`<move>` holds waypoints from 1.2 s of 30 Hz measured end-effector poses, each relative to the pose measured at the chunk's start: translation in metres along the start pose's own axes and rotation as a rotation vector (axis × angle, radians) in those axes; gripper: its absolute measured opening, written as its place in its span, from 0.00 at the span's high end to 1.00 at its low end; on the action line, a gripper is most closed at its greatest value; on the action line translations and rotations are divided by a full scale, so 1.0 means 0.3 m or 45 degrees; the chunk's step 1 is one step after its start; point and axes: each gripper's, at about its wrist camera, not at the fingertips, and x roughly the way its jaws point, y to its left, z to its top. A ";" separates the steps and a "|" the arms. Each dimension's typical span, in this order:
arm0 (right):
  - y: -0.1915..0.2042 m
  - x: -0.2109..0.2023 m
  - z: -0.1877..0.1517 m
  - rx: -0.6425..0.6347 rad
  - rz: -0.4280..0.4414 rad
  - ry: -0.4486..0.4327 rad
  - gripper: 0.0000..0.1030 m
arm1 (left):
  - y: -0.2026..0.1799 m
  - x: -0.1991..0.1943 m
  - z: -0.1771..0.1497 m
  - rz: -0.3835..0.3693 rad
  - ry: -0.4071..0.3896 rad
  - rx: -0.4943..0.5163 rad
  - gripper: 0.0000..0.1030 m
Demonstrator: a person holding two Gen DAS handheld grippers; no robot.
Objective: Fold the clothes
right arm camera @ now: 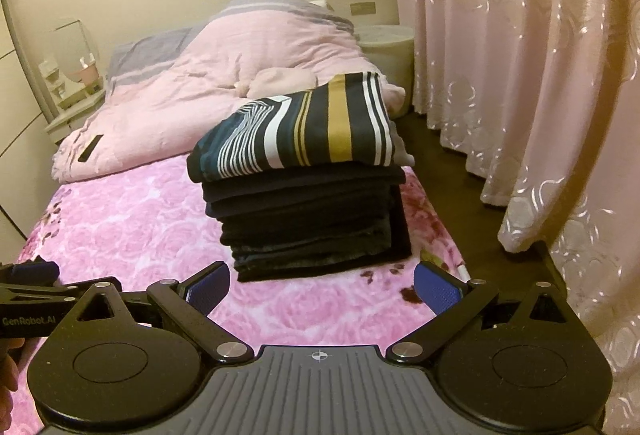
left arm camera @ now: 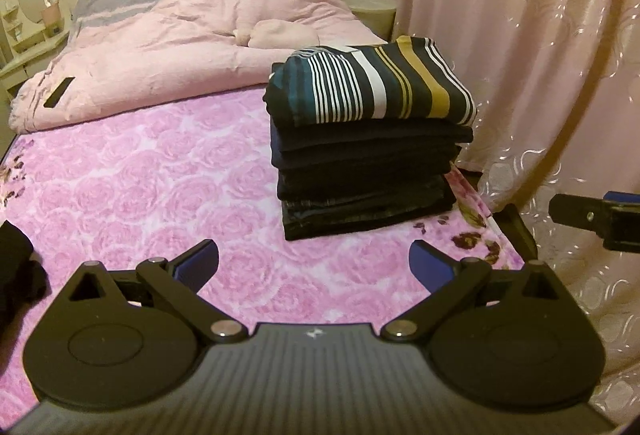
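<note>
A stack of folded dark clothes [left arm camera: 364, 187] [right arm camera: 316, 231] stands on the pink rose-patterned bed cover [left arm camera: 160, 195] [right arm camera: 132, 219], near the bed's right edge. A striped garment [left arm camera: 372, 85] [right arm camera: 304, 131] in navy, white, teal and mustard lies folded on top. My left gripper [left arm camera: 314, 261] hovers open in front of the stack, holding nothing. My right gripper [right arm camera: 322, 285] is open too, just short of the stack's front edge, and empty. A crumpled black garment [left arm camera: 16, 271] lies at the far left of the bed.
A pink duvet [left arm camera: 192, 47] [right arm camera: 200, 83] is heaped at the head of the bed, with a dark flat object [left arm camera: 60, 92] on it. Pink curtains [left arm camera: 540, 55] [right arm camera: 520, 55] hang close on the right. A round bedside table [right arm camera: 390, 43] stands behind.
</note>
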 end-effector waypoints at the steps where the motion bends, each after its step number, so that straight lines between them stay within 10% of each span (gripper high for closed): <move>1: -0.001 0.005 0.004 -0.005 0.002 0.004 0.02 | -0.001 0.002 0.002 -0.008 0.003 -0.013 0.03; 36: 0.022 0.080 0.025 -0.088 -0.050 0.081 0.02 | -0.045 0.090 -0.005 0.018 0.062 0.028 0.02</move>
